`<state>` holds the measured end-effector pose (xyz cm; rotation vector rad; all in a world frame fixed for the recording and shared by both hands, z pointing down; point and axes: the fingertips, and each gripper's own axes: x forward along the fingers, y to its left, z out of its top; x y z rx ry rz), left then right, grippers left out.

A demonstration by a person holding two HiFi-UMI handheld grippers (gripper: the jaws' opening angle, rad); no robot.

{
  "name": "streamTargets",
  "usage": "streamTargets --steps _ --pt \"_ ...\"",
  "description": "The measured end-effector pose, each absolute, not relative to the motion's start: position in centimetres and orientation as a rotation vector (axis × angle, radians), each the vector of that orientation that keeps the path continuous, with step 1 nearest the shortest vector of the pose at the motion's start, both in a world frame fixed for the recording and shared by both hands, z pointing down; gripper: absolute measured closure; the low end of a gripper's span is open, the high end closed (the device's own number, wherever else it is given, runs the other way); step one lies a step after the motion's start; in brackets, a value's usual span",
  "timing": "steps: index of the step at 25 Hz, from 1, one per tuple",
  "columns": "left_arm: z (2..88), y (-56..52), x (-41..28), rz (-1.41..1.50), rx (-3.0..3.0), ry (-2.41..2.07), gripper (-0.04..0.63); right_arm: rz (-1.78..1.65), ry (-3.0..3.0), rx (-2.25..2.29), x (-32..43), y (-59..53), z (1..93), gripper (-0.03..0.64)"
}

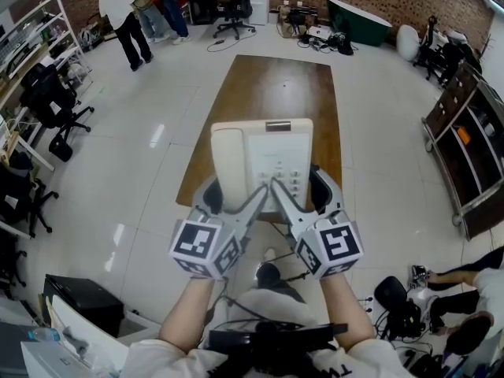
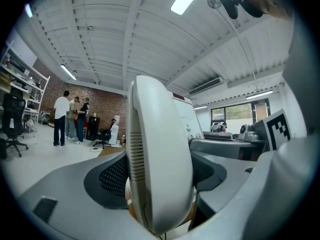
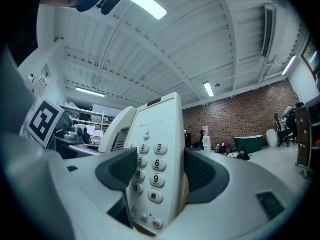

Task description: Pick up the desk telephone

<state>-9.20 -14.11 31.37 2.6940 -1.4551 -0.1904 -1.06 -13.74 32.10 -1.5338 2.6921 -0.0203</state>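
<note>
We have the phone (image 1: 264, 156) held up over the near end of the table (image 1: 277, 85), keypad face toward us and handset on its left side. Our left gripper (image 1: 232, 197) is clamped across the handset (image 2: 160, 159) edge, its dark pads (image 2: 114, 176) pressing on both flanks (the cradle rises just behind it). Our right gripper (image 1: 303, 195) is clamped the same way across the keypad (image 3: 152, 171) edge, with the number keys showing between its pads (image 3: 200, 174).
</note>
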Motion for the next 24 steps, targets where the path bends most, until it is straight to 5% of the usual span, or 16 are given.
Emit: streamTargets --steps 24 --pt "32.7 -15.8 -9.5 -0.165 2.656 -1.443 0.242 -0.044 2.712 -1.558 -1.4 -15.3 33.1 0.313"
